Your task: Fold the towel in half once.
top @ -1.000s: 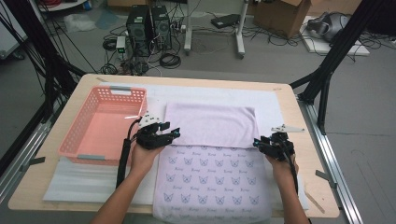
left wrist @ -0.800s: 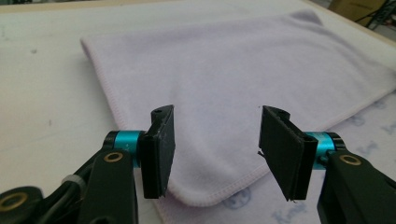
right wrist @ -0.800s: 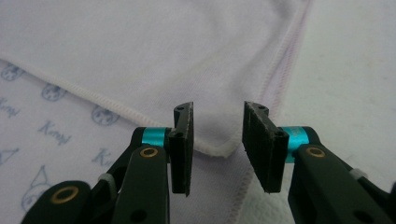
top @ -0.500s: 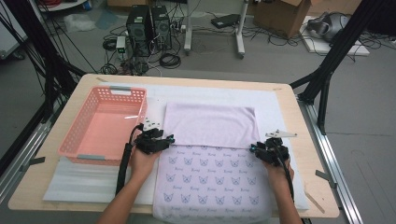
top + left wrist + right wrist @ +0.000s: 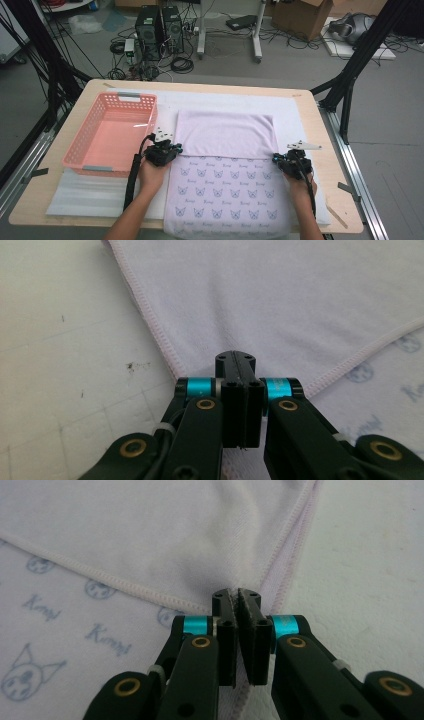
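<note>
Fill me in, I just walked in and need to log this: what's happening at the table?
A person is folding a lilac towel on the white mat. The far half lies folded toward them, plain side up over the cat print. The left gripper and right gripper have just closed, one at each corner of that folded edge, apparently pinching it. A pink basket stands at the left.

high view: even, soft overhead light, no glare, faint shadows, overall slightly soft/low-res. Both gripper views bright, washed pale at the top; towel (image 5: pixel 280 305) weave sharp mid-frame, black linkage at bottom edge blurred, slight softness in the corners
</note>
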Demonstrator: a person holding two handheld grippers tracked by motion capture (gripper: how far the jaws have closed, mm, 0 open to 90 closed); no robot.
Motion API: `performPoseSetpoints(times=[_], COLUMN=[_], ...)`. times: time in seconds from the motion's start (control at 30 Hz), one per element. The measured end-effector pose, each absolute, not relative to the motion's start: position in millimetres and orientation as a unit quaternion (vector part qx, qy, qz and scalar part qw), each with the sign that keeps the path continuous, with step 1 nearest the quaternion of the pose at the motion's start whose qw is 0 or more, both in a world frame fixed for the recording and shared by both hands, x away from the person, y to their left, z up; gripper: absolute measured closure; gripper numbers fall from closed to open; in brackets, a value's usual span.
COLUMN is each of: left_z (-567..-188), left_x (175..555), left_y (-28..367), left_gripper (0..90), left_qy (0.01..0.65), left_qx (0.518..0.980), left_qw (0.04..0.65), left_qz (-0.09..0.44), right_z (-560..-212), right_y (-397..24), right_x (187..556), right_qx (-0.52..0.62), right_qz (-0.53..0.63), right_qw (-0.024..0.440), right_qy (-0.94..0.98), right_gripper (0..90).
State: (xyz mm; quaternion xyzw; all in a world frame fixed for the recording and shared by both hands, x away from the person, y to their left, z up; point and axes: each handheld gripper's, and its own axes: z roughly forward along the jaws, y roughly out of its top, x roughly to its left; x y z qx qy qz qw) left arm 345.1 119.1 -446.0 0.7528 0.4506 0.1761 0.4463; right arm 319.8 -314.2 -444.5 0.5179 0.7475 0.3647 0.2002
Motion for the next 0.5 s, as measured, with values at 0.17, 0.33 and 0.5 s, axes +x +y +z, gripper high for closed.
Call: performPoseSetpoints(times=[0.17, 0.33, 0.5], left_z=[-437, -439, -436], left_x=[331, 327, 323], left_y=[121, 118, 119], left_gripper=[89.9, 89.9, 89.9], left_qy=[0.426, 0.428, 0.429], left_qx=[0.756, 0.756, 0.747], left_qw=[0.465, 0.461, 0.475], left_qz=[0.174, 0.181, 0.179], right_z=[-439, -437, -435], right_y=[-321, -322, -322], right_x=[313, 310, 306], right_qx=[0.519, 0.522, 0.519], right_qz=[0.378, 0.385, 0.388], right_qw=[0.196, 0.194, 0.196], right_qy=[0.741, 0.736, 0.736], right_gripper=[85.9, 85.9, 86.0])
